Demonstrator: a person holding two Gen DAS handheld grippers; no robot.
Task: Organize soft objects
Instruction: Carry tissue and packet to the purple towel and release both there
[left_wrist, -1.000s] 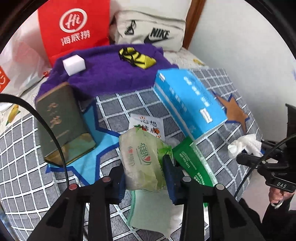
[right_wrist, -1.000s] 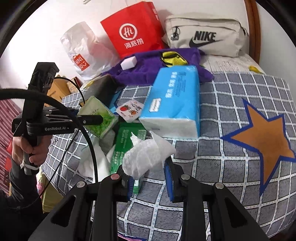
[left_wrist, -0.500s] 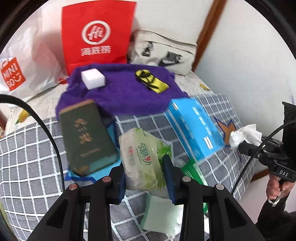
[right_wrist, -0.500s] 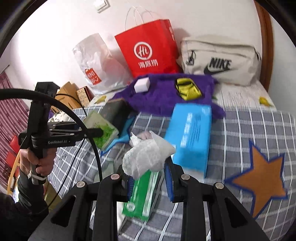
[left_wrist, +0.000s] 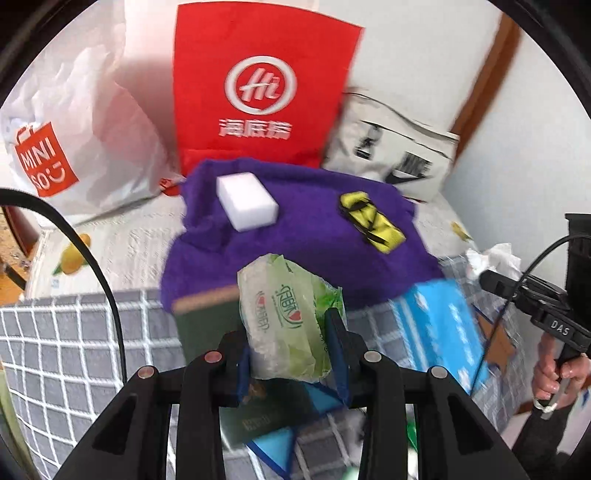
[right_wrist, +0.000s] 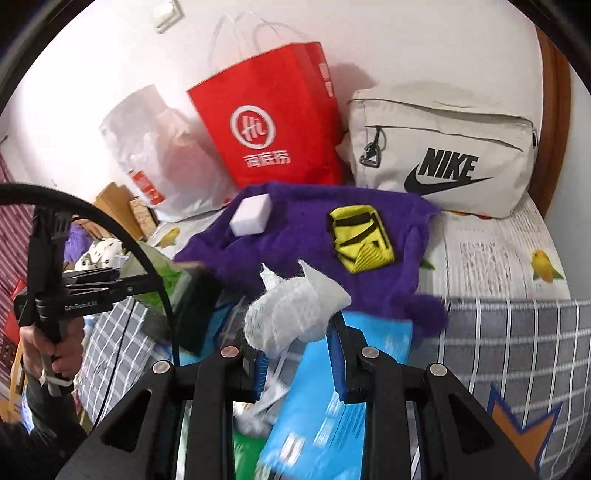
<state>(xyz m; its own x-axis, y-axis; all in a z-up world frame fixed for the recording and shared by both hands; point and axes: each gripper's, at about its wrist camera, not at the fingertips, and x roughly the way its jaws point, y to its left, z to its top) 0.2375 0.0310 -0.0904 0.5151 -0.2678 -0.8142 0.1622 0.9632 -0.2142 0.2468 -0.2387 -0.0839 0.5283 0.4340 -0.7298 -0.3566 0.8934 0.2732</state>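
My left gripper (left_wrist: 291, 354) is shut on a green tissue pack (left_wrist: 286, 317) and holds it in the air above the bed, near the front edge of the purple towel (left_wrist: 295, 236). My right gripper (right_wrist: 297, 354) is shut on a crumpled white tissue (right_wrist: 295, 310), also lifted, over the blue tissue box (right_wrist: 332, 398). On the towel (right_wrist: 303, 236) lie a white sponge block (left_wrist: 246, 202) (right_wrist: 249, 215) and a yellow-black pouch (left_wrist: 371, 221) (right_wrist: 360, 240). The right gripper with its tissue shows at the right of the left wrist view (left_wrist: 491, 258).
A dark green book (left_wrist: 218, 354) and the blue tissue box (left_wrist: 439, 332) lie on the checked bedspread (left_wrist: 55, 332). A red paper bag (right_wrist: 273, 118), a white Miniso bag (left_wrist: 70, 140) and a beige Nike bag (right_wrist: 443, 155) stand against the wall behind the towel.
Both grippers have lifted and moved forward toward the purple towel, each keeping its hold. The towel, sponge and bags now look larger and closer.
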